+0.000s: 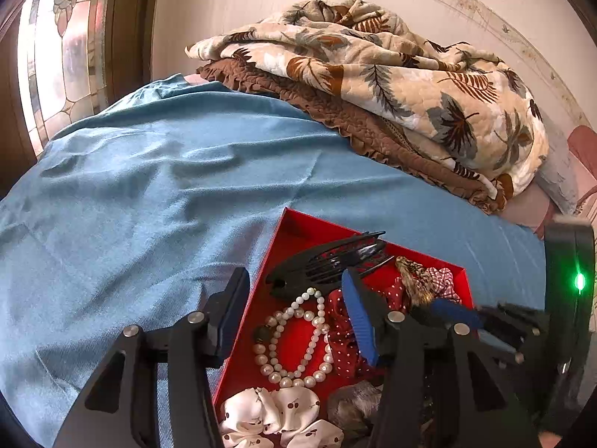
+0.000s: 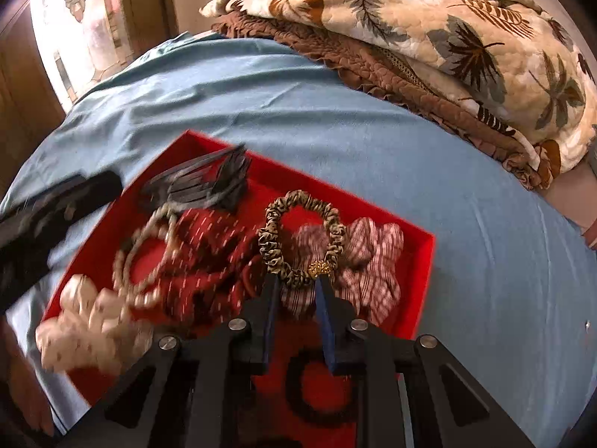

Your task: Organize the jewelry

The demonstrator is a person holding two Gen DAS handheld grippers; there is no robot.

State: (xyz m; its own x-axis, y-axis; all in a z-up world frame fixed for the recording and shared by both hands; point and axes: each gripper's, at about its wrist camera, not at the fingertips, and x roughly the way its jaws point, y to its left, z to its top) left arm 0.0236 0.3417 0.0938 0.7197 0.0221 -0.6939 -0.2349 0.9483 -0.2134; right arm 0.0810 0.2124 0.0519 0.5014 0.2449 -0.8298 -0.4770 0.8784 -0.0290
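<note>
A red box (image 1: 298,224) (image 2: 425,246) lies on a blue bedsheet (image 1: 149,186). It holds a pearl necklace (image 1: 298,336), a black claw clip (image 1: 328,261) (image 2: 209,183), a red dotted scrunchie (image 1: 343,343), a white cherry scrunchie (image 1: 283,418), a checked scrunchie (image 2: 373,261) and a black hair tie (image 2: 321,392). My left gripper (image 1: 294,321) is open, its fingers astride the box's left wall. My right gripper (image 2: 296,283) is shut on a leopard-print scrunchie (image 2: 298,239), held over the box; it also shows in the left wrist view (image 1: 414,280).
A folded leaf-print quilt (image 1: 391,74) over a brown ruffled blanket (image 1: 354,127) lies at the back right of the bed. A stained-glass window (image 1: 67,56) is at the left. The right gripper's body (image 1: 567,298) is close beside my left gripper.
</note>
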